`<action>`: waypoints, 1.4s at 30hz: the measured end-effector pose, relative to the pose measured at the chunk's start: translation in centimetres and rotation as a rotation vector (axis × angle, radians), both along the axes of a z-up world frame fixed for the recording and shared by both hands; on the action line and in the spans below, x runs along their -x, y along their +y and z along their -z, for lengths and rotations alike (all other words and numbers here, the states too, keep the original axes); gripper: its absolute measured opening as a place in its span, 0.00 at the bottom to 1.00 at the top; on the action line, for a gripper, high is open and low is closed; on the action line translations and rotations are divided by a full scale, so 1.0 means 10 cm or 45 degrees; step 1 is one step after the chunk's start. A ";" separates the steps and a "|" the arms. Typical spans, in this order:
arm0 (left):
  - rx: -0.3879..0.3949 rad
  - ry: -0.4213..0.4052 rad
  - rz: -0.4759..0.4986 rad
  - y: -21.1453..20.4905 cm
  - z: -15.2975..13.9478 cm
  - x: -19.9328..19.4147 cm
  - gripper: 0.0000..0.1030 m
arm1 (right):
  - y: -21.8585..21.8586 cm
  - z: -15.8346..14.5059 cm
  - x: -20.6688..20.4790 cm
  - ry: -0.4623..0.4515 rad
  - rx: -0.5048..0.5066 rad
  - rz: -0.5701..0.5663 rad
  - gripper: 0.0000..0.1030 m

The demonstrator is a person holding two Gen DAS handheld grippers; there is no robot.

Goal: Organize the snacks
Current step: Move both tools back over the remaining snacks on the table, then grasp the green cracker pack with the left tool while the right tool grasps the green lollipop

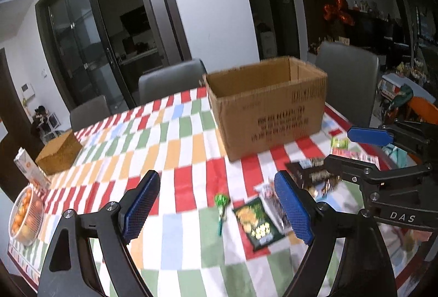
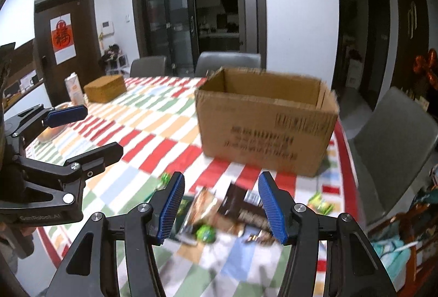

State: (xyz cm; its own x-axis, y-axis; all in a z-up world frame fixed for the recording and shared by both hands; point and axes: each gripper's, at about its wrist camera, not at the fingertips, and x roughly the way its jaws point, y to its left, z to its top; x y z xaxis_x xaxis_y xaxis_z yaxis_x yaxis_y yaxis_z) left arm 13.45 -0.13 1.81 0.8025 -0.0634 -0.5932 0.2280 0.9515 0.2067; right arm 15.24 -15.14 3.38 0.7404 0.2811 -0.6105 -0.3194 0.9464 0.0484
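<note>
Both claws hang over the checked counter (image 1: 175, 160), neither pinching anything. The left claw (image 1: 216, 206) is spread wide, its blue pads well apart with only cloth and a small green-wrapped sweet (image 1: 221, 202) between them. The right claw (image 2: 220, 208) stands about half spread, empty.

What the coming pick turns on, I'd judge: the snacks lie in a loose heap at the lower middle of the right wrist view, directly ahead of and below the right claw, so that hand looks the nearer. A dark brown packet (image 2: 241, 208) sits in the gap between its pads, its long axis running lower right to upper left across the frame, slanted to the pads. In the left wrist view the green snack bag (image 1: 258, 223) lies just beside the right-hand pad, long axis pointing away toward the top of the frame.

The open cardboard box (image 1: 268, 110) stands beyond the heap, upper centre in both views.

Only the left view shows the bowl of oranges (image 1: 23, 214) at lower left; only the right view shows a light-green packet (image 2: 320, 202) at the right of the heap. Blur hides the labels.
</note>
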 end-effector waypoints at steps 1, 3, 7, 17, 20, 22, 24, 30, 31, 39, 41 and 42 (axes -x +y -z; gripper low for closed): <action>0.005 0.016 -0.003 0.00 0.04 0.03 0.83 | 0.02 0.07 0.02 0.024 -0.005 -0.003 0.55; 0.016 0.058 -0.008 0.04 0.16 0.06 0.83 | 0.04 0.15 0.06 0.056 -0.011 -0.005 0.55; 0.019 0.146 -0.012 0.09 0.38 0.08 0.83 | 0.08 0.35 0.10 0.125 -0.013 -0.019 0.55; 0.048 0.296 -0.026 0.15 0.81 -0.05 0.83 | 0.13 0.80 -0.02 0.299 -0.033 -0.020 0.53; 0.061 0.327 -0.029 0.13 0.91 -0.13 0.83 | 0.12 0.93 -0.10 0.349 -0.050 -0.011 0.47; 0.067 0.346 -0.027 0.11 0.97 -0.19 0.83 | 0.11 1.00 -0.15 0.377 -0.066 -0.008 0.45; 0.078 0.361 -0.022 0.09 1.02 -0.26 0.82 | 0.12 1.04 -0.18 0.391 -0.074 -0.011 0.42; 0.120 0.409 -0.028 0.02 1.16 -0.44 0.75 | 0.15 1.10 -0.27 0.408 -0.081 -0.010 0.38; 0.119 0.413 -0.030 0.01 1.18 -0.46 0.74 | 0.15 1.11 -0.28 0.408 -0.081 -0.010 0.37; 0.149 0.490 -0.039 -0.06 1.33 -0.61 0.67 | 0.17 1.20 -0.38 0.436 -0.090 -0.012 0.34; 0.161 0.501 -0.042 -0.06 1.35 -0.63 0.67 | 0.18 1.22 -0.41 0.444 -0.093 -0.012 0.33; 0.167 0.504 -0.046 -0.06 1.36 -0.64 0.67 | 0.18 1.23 -0.42 0.447 -0.096 -0.012 0.33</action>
State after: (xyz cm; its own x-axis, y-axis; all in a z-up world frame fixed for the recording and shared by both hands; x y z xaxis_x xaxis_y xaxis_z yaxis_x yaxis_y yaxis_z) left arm 19.83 -0.76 -11.82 0.5171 -0.1350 -0.8452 0.2312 0.9728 -0.0140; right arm 19.46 -13.30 -8.91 0.4864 0.3408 -0.8046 -0.2795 0.9331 0.2263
